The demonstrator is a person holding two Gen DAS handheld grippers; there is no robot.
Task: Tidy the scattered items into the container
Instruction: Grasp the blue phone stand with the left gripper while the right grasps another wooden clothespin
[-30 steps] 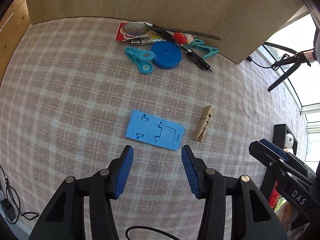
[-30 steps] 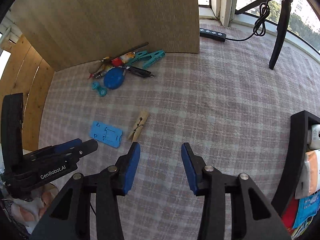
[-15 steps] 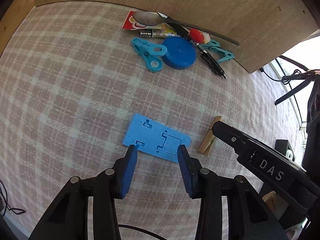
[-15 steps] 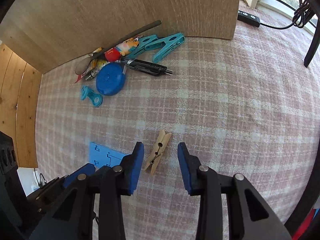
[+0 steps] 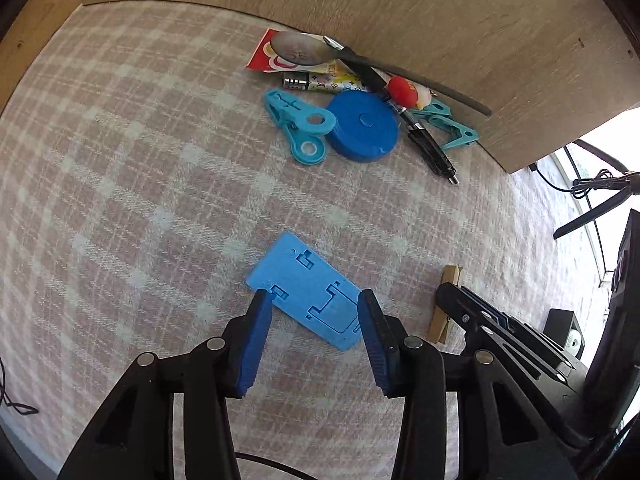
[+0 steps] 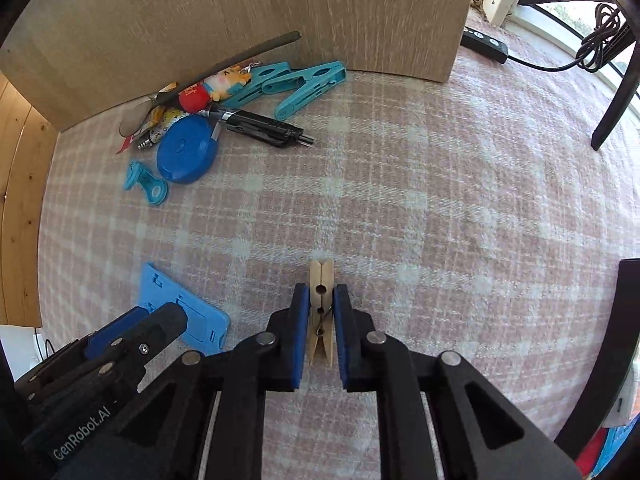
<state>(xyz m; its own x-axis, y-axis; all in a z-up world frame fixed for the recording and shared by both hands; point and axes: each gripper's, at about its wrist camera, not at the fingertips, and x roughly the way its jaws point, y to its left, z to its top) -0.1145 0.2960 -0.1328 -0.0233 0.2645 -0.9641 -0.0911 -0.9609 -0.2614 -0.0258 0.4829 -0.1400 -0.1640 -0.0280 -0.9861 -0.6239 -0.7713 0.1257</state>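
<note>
Right wrist view, entry one: my right tool (image 6: 320,312) points almost straight down at the checked tabletop (image 6: 440,200), its jaws closing on a wooden clothespin (image 6: 321,300) that lies flat between the blue pads, pads at or just off its two long sides. The pin's long axis runs straight away from the tool, parallel to the fingers, so I judge the squeeze falls across its narrow width, which suits a lift. Entry two, left wrist view: my left tool (image 5: 316,320) stands at a middling gap, jaws opening a little, astride the near end of a flat blue plastic phone stand (image 5: 304,288); I cannot tell whether the pads touch it. Its long axis lies slantwise to the fingers. Entry three: well apart, against the wooden board (image 5: 400,12), a heap with a blue tape measure (image 5: 362,128), teal clips (image 5: 298,122), a black pen (image 5: 424,144) and a spoon (image 5: 296,50). A dark container edge (image 6: 600,340) shows far right.
</note>
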